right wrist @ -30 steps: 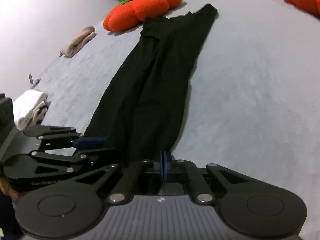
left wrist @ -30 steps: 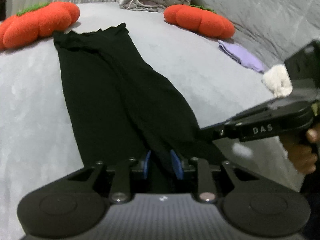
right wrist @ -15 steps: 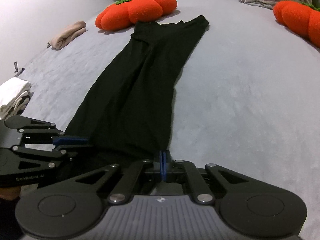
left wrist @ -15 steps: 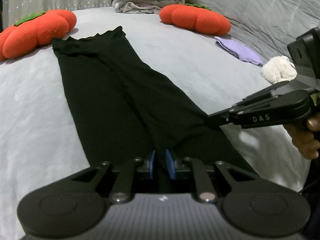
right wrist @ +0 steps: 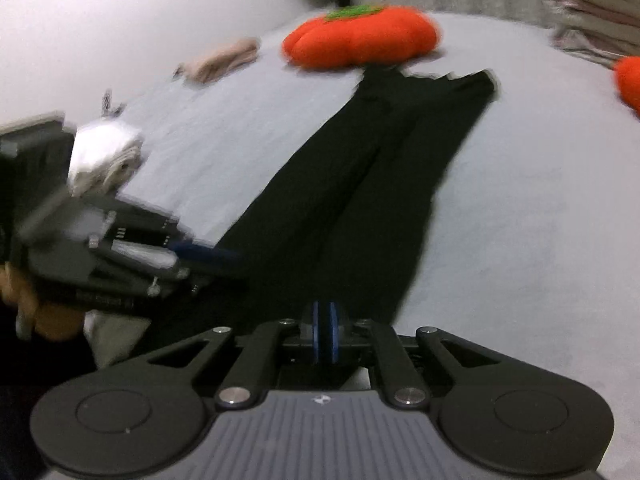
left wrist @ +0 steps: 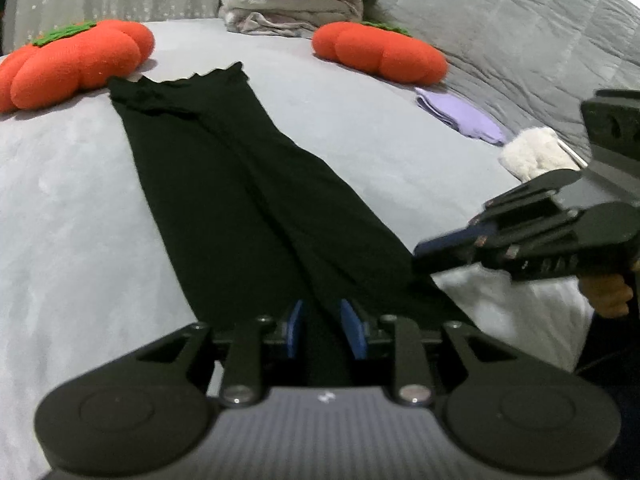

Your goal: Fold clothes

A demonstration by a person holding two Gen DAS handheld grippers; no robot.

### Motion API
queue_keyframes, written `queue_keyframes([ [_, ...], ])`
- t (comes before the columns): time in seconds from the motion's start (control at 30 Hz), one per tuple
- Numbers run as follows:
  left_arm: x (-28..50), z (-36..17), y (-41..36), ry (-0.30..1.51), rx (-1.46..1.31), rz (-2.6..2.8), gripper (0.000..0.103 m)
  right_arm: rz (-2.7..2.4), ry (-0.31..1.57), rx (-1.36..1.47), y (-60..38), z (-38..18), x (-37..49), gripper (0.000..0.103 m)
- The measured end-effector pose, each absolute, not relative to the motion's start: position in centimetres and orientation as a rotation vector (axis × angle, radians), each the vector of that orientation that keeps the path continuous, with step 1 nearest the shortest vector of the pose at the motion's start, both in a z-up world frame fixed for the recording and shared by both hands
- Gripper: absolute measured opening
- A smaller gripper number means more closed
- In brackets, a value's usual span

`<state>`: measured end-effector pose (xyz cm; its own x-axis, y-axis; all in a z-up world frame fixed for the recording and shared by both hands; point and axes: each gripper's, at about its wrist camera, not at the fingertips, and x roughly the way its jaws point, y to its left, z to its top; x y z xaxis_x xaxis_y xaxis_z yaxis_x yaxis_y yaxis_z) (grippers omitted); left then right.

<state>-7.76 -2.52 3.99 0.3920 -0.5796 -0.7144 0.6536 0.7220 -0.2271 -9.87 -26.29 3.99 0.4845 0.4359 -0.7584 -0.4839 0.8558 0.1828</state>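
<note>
Grey bed cover (left wrist: 72, 200) fills both views. Long black stretchy garment (left wrist: 224, 184) lies flat on it, running lengthwise from the grippers to its frilled far end beside an orange pumpkin-shaped plush cushion (left wrist: 72, 60); second orange cushion (left wrist: 380, 52) sits right of that end, stack of folded pale laundry (left wrist: 296, 12) behind. Folded lilac cloth (left wrist: 460, 116) and fluffy white bundle (left wrist: 536, 156) lie further right.

Left gripper (left wrist: 326, 328): blue pads a little apart, jaws have just been opening, near hem of the black fabric between them, loose. Right gripper (right wrist: 325, 332): pads almost together with a thin gap; fabric reaches them, grip cannot be told.
</note>
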Motion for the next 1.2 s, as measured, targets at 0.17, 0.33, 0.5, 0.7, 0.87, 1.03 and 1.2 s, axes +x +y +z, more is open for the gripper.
queue_keyframes([
  [0.17,-9.7,3.2,-3.2,0.856,0.184,-0.820,0.024,0.551,0.966,-0.191,-24.2,2.5,-10.2,0.006],
  [0.33,-11.1,3.2,-2.9,0.841,0.219,-0.850,0.024,0.508,0.964,-0.187,-25.1,2.8,-10.5,0.006],
  [0.5,-12.5,3.3,-2.2,0.835,0.255,-0.900,0.024,0.472,0.927,-0.258,-24.7,3.0,-11.6,0.008],
  [0.7,-14.9,3.3,-2.1,0.806,0.323,-0.954,0.024,0.603,0.837,-0.264,-23.8,4.5,-14.0,0.010],
  [0.87,-16.0,3.2,-1.9,0.791,0.348,-0.980,0.025,0.723,0.866,-0.173,-22.3,4.7,-14.6,0.019],
  [1.03,-16.5,3.2,-1.6,0.788,0.353,-1.000,0.027,0.699,0.937,-0.203,-20.6,2.9,-14.5,0.012],
  [1.2,-17.1,3.2,-1.5,0.788,0.351,-1.017,0.028,0.701,0.873,-0.074,-22.9,4.9,-14.3,0.003],
])
